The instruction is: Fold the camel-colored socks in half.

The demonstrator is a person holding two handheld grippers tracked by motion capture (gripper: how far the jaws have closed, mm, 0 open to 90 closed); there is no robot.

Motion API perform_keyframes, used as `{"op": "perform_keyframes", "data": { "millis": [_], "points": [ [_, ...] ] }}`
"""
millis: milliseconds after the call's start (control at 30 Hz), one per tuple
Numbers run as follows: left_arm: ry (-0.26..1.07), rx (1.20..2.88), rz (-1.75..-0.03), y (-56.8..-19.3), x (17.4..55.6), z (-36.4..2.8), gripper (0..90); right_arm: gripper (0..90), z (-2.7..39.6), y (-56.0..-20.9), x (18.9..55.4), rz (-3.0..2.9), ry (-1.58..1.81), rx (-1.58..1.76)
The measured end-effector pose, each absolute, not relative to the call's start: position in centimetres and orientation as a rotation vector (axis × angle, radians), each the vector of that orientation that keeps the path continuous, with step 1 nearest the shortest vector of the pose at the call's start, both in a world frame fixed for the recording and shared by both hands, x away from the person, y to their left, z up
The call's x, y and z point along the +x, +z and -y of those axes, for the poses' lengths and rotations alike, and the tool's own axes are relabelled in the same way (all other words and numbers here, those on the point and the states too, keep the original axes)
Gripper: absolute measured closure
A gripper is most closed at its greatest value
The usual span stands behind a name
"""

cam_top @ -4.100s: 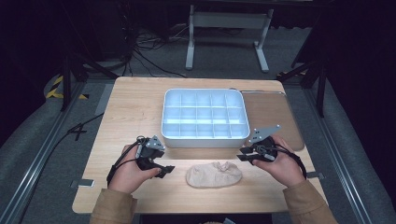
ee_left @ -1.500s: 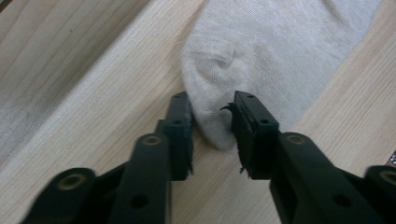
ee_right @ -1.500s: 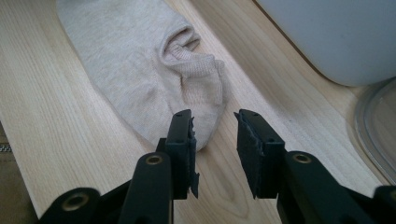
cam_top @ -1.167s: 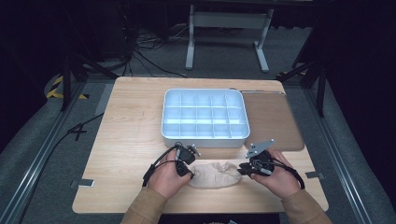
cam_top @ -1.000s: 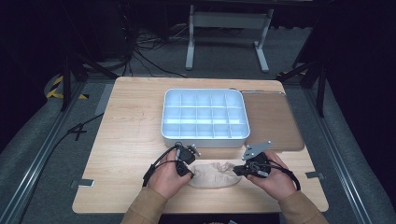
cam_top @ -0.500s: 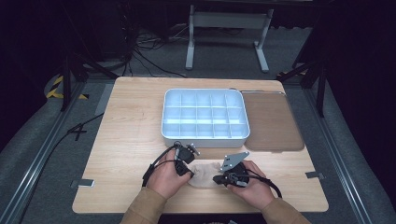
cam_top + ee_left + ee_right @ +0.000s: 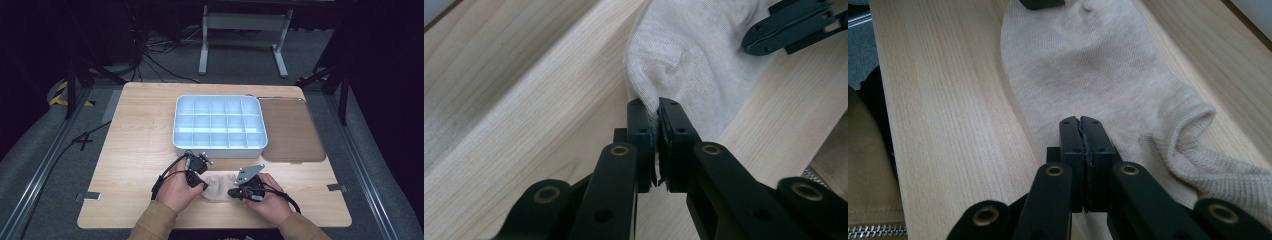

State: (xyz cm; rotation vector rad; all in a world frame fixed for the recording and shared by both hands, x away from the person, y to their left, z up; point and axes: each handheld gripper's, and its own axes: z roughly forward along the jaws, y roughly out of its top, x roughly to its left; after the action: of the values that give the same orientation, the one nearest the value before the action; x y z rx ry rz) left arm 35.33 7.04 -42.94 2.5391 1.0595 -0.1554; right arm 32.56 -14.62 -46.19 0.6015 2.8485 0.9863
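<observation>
A beige ankle sock (image 7: 218, 184) lies flat on the wooden table near its front edge. My left gripper (image 7: 202, 184) is at the sock's left end. In the left gripper view my left gripper (image 7: 658, 107) is shut on a pinched fold of the sock (image 7: 694, 55). My right gripper (image 7: 233, 192) stands on the sock's right half, its jaws shut flush. In the right gripper view my right gripper (image 7: 1081, 123) rests its tips on the middle of the sock (image 7: 1088, 65), the ribbed cuff lying to their right. Whether fabric is caught between its jaws I cannot tell.
A white tray (image 7: 218, 150) with several empty compartments stands just behind the hands. A brown lid or mat (image 7: 290, 130) lies to its right. The table's front edge is close below the sock.
My right gripper has slid left from the sock's cuff end onto its middle, closer to the left gripper. The left gripper has stayed where it was, holding the sock.
</observation>
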Motion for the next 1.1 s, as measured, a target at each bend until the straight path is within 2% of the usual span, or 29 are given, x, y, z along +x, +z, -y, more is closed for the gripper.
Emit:
{"op": "perform_keyframes", "data": {
  "millis": [167, 700, 833, 900, 1100],
  "points": [
    [-0.190, 2.519, -1.057, -42.2, 35.2, -7.2, 85.5, 90.0, 14.6, -46.2, 32.5, -2.854, 0.987, 0.580],
    [-0.181, 2.471, -0.994, -40.4, 34.6, -6.4, 85.6, 90.0, 14.1, -46.2, 32.0, -2.841, 1.011, 0.552],
    [-0.188, 2.485, -0.983, -40.3, 34.6, -6.3, 85.6, 90.0, 15.2, -45.4, 32.2, -2.825, 1.038, 0.592],
    [-0.188, 2.488, -0.978, -40.2, 34.7, -6.3, 85.6, 90.0, 17.6, -44.4, 33.0, -2.778, 1.040, 0.674],
    [-0.201, 2.498, -0.972, -40.0, 35.1, -6.1, 85.5, 90.0, 20.4, -45.0, 33.7, -2.760, 0.968, 0.819]
  ]
}}
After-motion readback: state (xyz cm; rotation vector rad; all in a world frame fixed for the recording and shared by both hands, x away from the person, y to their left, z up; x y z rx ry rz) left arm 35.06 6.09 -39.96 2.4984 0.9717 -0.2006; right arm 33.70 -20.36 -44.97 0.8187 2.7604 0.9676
